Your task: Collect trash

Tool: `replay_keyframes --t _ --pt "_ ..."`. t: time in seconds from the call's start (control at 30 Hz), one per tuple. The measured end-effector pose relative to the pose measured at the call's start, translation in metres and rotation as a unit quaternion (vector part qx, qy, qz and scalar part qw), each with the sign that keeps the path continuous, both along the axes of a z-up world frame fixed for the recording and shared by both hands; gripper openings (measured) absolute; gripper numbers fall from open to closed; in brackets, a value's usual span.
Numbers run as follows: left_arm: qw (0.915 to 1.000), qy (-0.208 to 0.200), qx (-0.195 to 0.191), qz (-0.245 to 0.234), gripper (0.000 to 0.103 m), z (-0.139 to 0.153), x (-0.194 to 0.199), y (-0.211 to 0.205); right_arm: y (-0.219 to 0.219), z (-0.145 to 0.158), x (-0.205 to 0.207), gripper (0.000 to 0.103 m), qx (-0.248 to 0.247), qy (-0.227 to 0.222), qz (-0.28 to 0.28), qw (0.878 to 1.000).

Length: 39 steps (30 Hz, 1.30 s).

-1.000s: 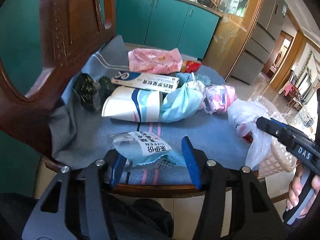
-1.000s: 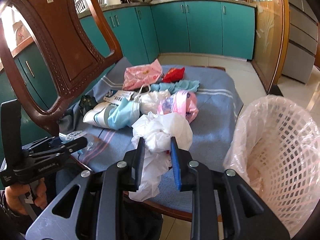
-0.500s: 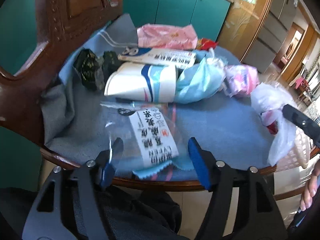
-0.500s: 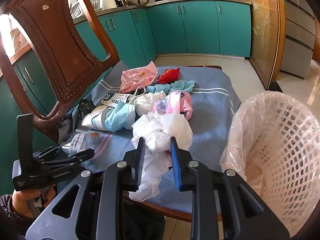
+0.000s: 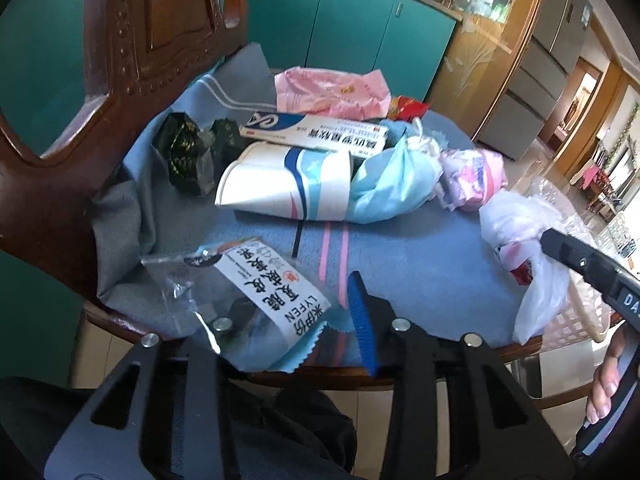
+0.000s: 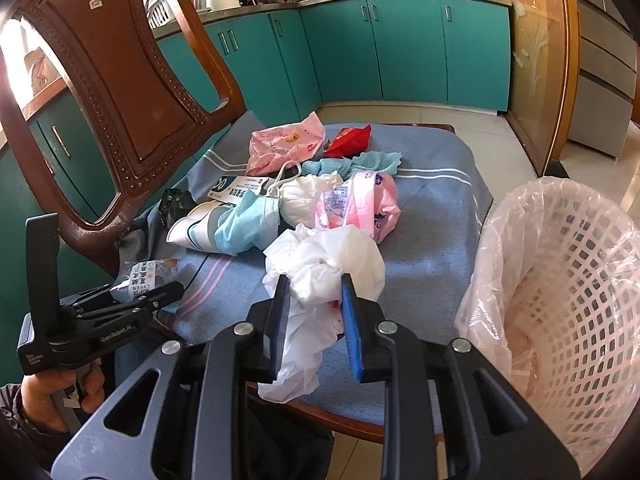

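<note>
— grippers, status?
— my right gripper (image 6: pixel 313 312) clamps the white plastic bag (image 6: pixel 324 260) beside the lined basket (image 6: pixel 560 280). my left gripper (image 5: pixel 288 320) is wide around the clear snack wrapper (image 5: pixel 256 296) at the chair's front edge.

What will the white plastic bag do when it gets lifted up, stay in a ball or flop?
The white plastic bag will probably flop: a loose tail already droops below the right gripper past the chair edge. It looks thin and crumpled, so likely very light. It may slip, since the fingers pinch only a small bunch.
</note>
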<state>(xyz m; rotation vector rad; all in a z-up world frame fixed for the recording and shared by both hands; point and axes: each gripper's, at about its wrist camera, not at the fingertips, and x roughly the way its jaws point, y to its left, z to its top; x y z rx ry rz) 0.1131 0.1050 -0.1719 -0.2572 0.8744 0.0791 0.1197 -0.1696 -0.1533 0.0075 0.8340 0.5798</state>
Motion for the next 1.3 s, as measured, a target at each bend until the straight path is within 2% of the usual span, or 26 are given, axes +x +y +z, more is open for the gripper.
replay_keyframes --t 0.2,0.33,0.43,0.53,0.63,0.73,0.87,0.97,1.07,1.2,1.3 --pt "0.9993 -0.033 -0.015 -0.013 0.037 0.015 -0.001 -0.001 -0.006 0.005 0.000 0.026 0.007 -0.009 -0.008 1.000" --pt "0.9998 -0.019 -0.007 -0.007 0.036 0.010 0.004 -0.001 -0.011 0.005 0.002 0.026 0.008 -0.007 -0.014 1.000" --pt "0.9998 0.001 -0.019 0.001 0.017 -0.002 0.008 0.006 -0.011 0.004 0.002 0.026 0.008 -0.006 -0.015 1.000" --pt "0.9998 -0.009 -0.020 0.001 0.011 0.001 0.006 0.007 -0.010 0.004 0.003 0.026 0.007 -0.008 -0.015 1.000" --pt "0.9996 -0.028 -0.008 -0.007 0.010 0.013 0.003 0.003 -0.011 0.006 0.004 0.026 0.010 -0.008 -0.017 1.000" --pt "0.9986 -0.050 -0.012 -0.011 0.010 0.029 -0.003 0.000 -0.015 0.011 0.002 0.026 0.016 -0.015 -0.020 1.000" --pt "0.9953 -0.088 -0.010 -0.039 0.010 0.061 -0.010 -0.015 -0.033 0.029 -0.003 0.026 0.027 -0.041 -0.036 0.998" --pt "0.9894 -0.113 -0.024 -0.088 0.010 0.085 -0.004 -0.041 -0.064 0.049 -0.008 0.026 0.027 -0.072 -0.069 0.995" --pt "0.9819 -0.120 -0.039 -0.141 0.010 0.098 0.013 -0.077 -0.103 0.060 -0.013 0.026 0.000 -0.099 -0.125 0.987" --pt "0.9606 -0.118 -0.058 -0.245 0.010 0.105 0.045 -0.152 -0.165 0.055 -0.019 0.026 -0.012 -0.086 -0.211 0.974" --pt "0.9431 -0.081 -0.070 -0.315 0.010 0.095 0.076 -0.213 -0.199 0.052 -0.025 0.026 -0.001 -0.075 -0.250 0.965"
